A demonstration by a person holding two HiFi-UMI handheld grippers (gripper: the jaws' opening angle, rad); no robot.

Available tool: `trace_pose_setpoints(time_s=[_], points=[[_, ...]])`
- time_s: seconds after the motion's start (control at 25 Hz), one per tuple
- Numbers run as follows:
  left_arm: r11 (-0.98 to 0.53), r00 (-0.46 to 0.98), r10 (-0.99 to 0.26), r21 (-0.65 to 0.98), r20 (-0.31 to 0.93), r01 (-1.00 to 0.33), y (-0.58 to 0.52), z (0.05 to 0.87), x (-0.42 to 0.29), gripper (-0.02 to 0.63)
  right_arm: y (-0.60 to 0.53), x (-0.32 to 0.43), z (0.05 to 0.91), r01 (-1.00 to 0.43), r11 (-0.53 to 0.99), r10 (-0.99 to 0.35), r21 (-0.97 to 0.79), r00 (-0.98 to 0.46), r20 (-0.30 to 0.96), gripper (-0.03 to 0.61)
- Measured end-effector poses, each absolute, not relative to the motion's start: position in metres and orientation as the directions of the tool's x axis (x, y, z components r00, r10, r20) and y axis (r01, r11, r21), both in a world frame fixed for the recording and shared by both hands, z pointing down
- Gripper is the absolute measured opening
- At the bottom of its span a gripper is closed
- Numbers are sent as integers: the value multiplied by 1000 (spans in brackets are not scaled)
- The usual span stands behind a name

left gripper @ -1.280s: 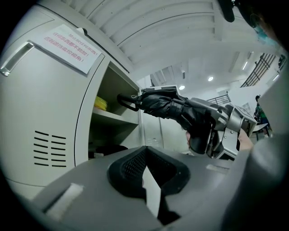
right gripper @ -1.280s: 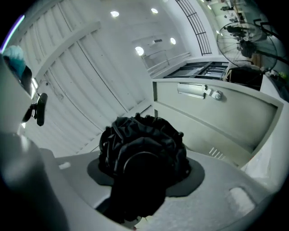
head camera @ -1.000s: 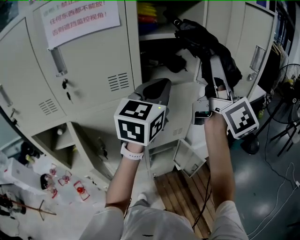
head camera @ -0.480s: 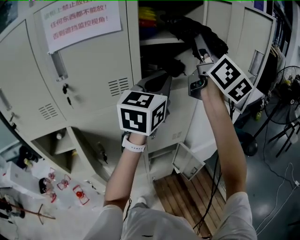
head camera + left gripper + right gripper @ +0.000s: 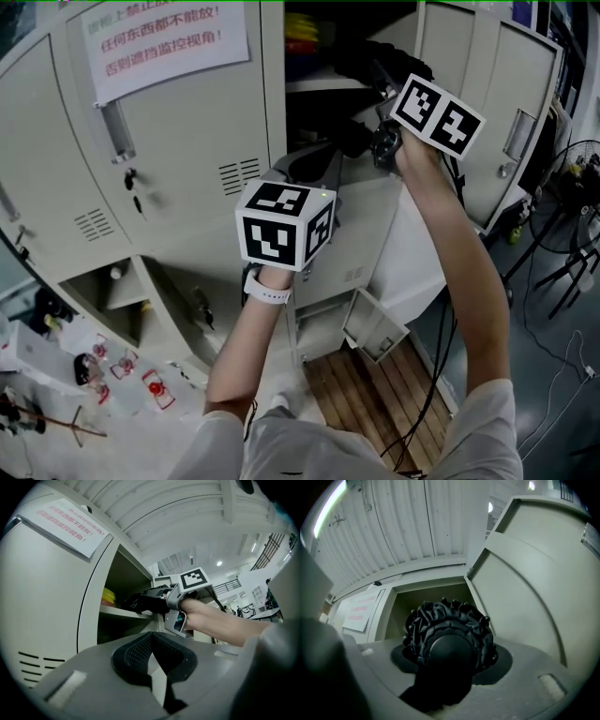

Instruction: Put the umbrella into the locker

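A folded black umbrella [image 5: 367,64] points into the open locker compartment [image 5: 323,86]. My right gripper [image 5: 382,89] is shut on it and is raised to the compartment's mouth. In the right gripper view the umbrella [image 5: 447,639] shows end on between the jaws, with the dark compartment [image 5: 426,595] straight behind it. The left gripper view shows the umbrella [image 5: 145,603] reaching over the shelf edge. My left gripper [image 5: 314,167] hangs lower, in front of the locker, shut with nothing in it [image 5: 152,656].
The compartment's door [image 5: 525,103] stands open at the right. A paper notice [image 5: 164,42] hangs on the closed door at the left. Yellow things [image 5: 298,23] lie on the shelf above. Small open lockers [image 5: 375,323], a wooden pallet [image 5: 375,384] and a fan [image 5: 572,178] are lower down.
My right gripper has risen with the umbrella, rolled, and carried it toward the open compartment. The left gripper has drifted slightly upward.
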State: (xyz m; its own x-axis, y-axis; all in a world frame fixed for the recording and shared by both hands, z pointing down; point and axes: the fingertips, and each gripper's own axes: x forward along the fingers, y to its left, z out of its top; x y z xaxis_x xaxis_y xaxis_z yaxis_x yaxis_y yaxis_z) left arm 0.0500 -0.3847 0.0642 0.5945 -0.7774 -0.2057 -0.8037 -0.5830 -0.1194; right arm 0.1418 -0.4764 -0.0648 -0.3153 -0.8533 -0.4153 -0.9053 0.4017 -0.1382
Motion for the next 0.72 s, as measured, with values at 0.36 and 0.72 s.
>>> trace_pose_setpoints(time_s=[0.36, 0.72], points=[[-586, 598, -775, -122, -207, -801, -394, 59, 46, 18, -527, 135, -68, -936, 329, -898, -122, -270, -347, 265], [-606, 613, -764, -105, -200, -789, -404, 68, 50, 18, -542, 116, -61, -949, 316, -894, 23, -306, -327, 273]])
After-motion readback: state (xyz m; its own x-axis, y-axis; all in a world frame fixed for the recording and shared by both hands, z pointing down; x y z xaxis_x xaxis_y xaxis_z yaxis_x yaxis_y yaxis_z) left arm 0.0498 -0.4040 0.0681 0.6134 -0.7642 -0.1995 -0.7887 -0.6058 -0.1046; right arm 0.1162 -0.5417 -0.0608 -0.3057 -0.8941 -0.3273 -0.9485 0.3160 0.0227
